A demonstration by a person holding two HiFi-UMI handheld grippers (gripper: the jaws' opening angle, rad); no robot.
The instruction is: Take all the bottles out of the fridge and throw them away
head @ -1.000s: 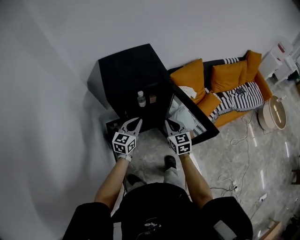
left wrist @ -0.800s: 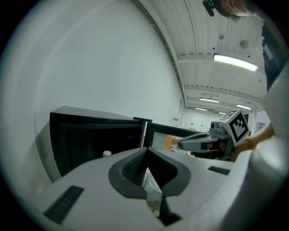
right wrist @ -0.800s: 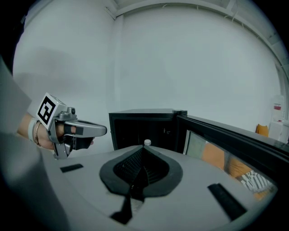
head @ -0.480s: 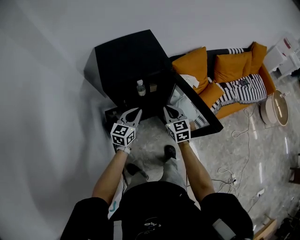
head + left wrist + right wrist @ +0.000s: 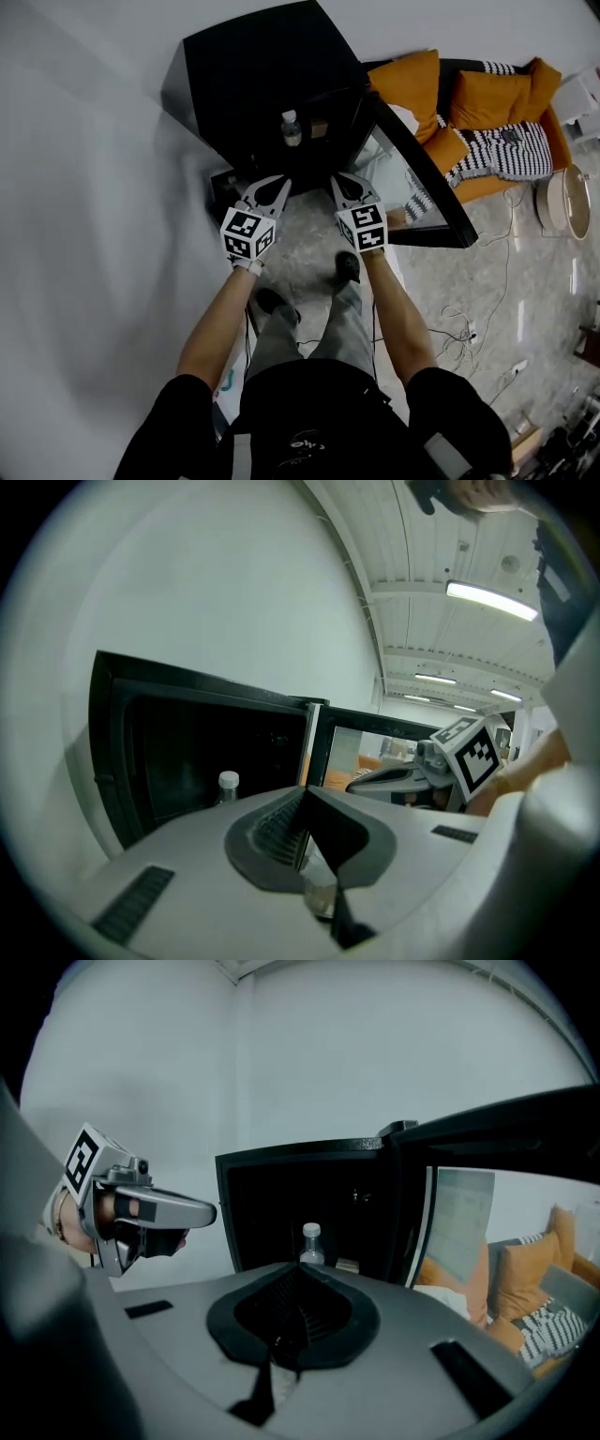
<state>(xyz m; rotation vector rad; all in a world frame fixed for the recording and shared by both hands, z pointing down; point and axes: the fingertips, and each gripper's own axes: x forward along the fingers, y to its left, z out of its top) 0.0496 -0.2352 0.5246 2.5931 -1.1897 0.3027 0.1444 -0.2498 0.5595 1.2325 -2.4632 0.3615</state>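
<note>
- The bottle (image 5: pixel 292 128) shows higher and larger in the head view than a second ago. It has not shifted; the person leans in closer to the fridge (image 5: pixel 262 56).
- It stands upright inside the fridge, near the front edge of the shelf, with a small box (image 5: pixel 319 127) just beside it.
- The left gripper (image 5: pixel 278 182) and right gripper (image 5: pixel 340 179) have come down and now hang side by side just outside the fridge opening, pointing at the bottle.
- Both have their jaws pressed together with nothing between them.
- The door (image 5: pixel 422 187) swings wide off the fridge's right side, so the way in is clear.
- Judged from this, the reach is only starting. One gripper must spread its jaws before it can take the bottle.
</note>
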